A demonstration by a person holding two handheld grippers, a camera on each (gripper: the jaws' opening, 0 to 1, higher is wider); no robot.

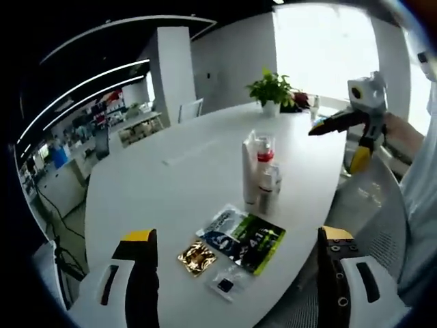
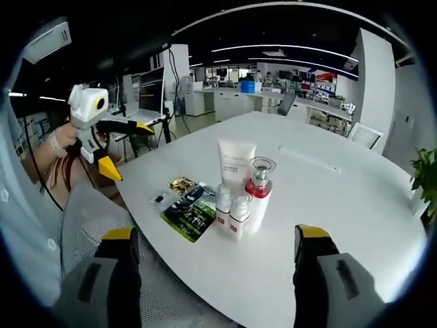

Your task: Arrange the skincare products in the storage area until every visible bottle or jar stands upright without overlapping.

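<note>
I am holding both grippers back, left gripper (image 1: 232,256) and right gripper (image 2: 215,253) jaws apart, empty; bottles (image 2: 240,195) at frame centre already standing upright; next I'd judge only checking remains.

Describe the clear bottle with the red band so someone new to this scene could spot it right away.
On the white oval table, a cluster of skincare containers stands beside flat sachets. The bottle is at the cluster's right in the right gripper view, next to the white tube; it alone has a clear top and red band.
</note>
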